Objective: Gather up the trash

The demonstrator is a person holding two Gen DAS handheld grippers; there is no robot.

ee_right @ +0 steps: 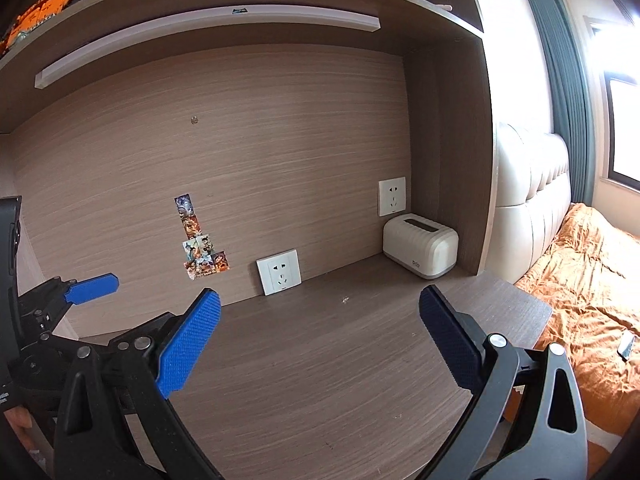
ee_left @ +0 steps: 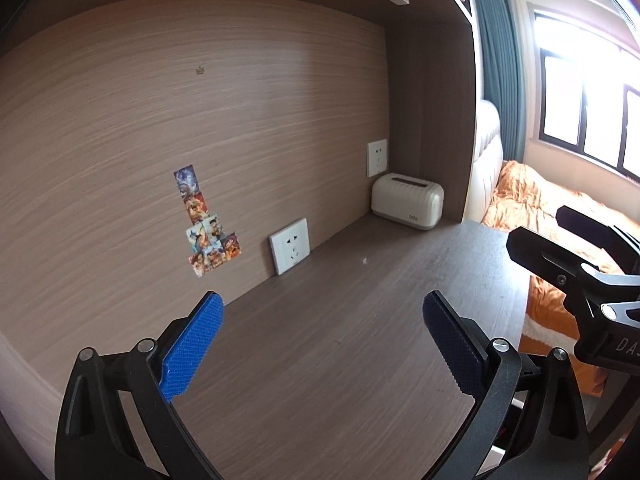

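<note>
A tiny pale scrap (ee_left: 364, 259) lies on the dark wood desk (ee_left: 320, 360), between the lower wall socket and the cream box; it also shows in the right wrist view as the same scrap (ee_right: 345, 300). My left gripper (ee_left: 323, 308) hovers open above the desk's near part, blue pads wide apart and holding nothing. My right gripper (ee_right: 320, 304) is also open and empty, a little short of the scrap. The left gripper's blue fingertip (ee_right: 94, 286) appears at the left of the right wrist view. The right gripper's black body (ee_left: 580, 280) sits at the right of the left wrist view.
A cream ribbed box (ee_right: 420, 246) stands in the desk's back right corner. Two white sockets (ee_right: 279, 272) (ee_right: 392, 196) and a strip of stickers (ee_right: 198, 240) are on the wood back panel. A shelf (ee_right: 240, 12) hangs overhead. A bed with an orange cover (ee_right: 588, 280) lies to the right.
</note>
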